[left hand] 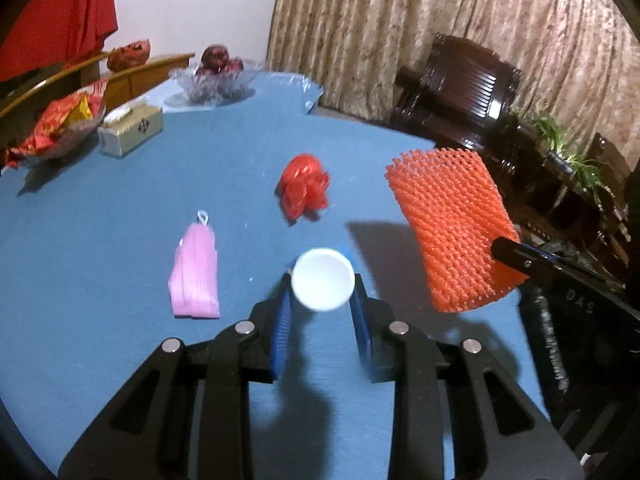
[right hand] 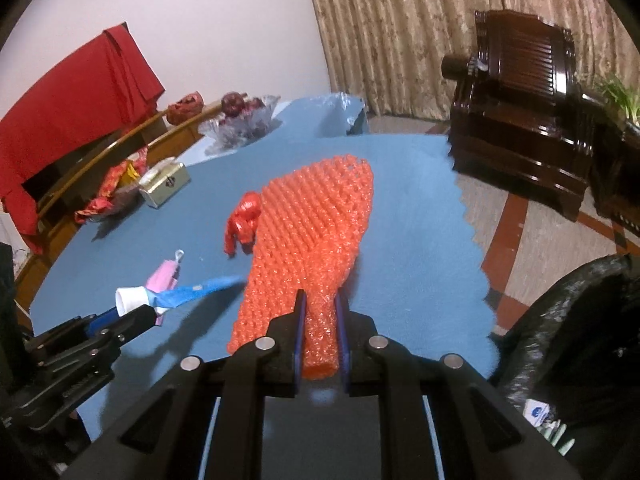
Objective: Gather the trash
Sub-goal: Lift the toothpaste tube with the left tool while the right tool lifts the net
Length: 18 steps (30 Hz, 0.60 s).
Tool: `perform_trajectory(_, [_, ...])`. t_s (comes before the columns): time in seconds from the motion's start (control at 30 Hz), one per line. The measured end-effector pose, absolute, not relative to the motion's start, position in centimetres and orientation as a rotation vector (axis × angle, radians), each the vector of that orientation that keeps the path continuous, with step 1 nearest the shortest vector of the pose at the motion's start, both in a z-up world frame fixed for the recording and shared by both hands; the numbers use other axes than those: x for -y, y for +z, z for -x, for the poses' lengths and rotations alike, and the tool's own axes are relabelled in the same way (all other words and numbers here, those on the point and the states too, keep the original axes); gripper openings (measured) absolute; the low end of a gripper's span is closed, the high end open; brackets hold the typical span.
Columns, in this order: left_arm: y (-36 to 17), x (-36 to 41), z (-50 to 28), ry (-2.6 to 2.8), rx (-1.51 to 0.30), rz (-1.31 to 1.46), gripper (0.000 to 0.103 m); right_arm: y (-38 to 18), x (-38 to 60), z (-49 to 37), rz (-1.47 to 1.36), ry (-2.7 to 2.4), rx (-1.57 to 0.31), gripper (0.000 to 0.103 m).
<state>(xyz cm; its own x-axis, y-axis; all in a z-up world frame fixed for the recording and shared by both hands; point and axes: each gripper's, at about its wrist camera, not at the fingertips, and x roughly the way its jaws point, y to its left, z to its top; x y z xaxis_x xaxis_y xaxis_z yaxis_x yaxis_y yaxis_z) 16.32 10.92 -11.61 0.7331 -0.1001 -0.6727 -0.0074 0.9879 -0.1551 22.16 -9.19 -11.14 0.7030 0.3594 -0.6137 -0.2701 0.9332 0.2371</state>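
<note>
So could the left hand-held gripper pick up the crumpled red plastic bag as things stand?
Probably not yet: the left hand-held gripper is already shut on a white paper cup. The crumpled red plastic bag lies unobstructed ahead on the blue tablecloth.

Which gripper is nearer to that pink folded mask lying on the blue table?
Left. The left gripper, holding a paper cup, hovers just right of the pink mask. The right gripper, clamping the orange foam net, sits farther right, beyond the cup.
</note>
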Motion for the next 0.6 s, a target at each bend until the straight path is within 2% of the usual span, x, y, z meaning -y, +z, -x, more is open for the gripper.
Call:
perform_trajectory(0.27, [-8.6, -9.2, -15.0, -0.108, -0.697, 0.146, 0.024, -8.9, 10.4, -19.7, -0.141, 0.352, -0.670, 0.014])
perform_trajectory(0.3, [-8.5, -9.0, -14.9, -0.116, -0.694, 0.146, 0.016, -8.9, 10.5, -19.5, -0.142, 0.351, -0.669, 0.014])
perform_trajectory(0.33, [-8.4, -8.8, -14.8, -0.123, -0.692, 0.143, 0.000, -8.8, 10.7, -19.4, -0.144, 0.349, -0.668, 0.014])
perform_trajectory(0.6, [-11.2, -8.1, -15.8, -0.156, -0.780, 0.132, 0.002, -9.7, 11.8, -19.0, -0.156, 0.333, -0.686, 0.014])
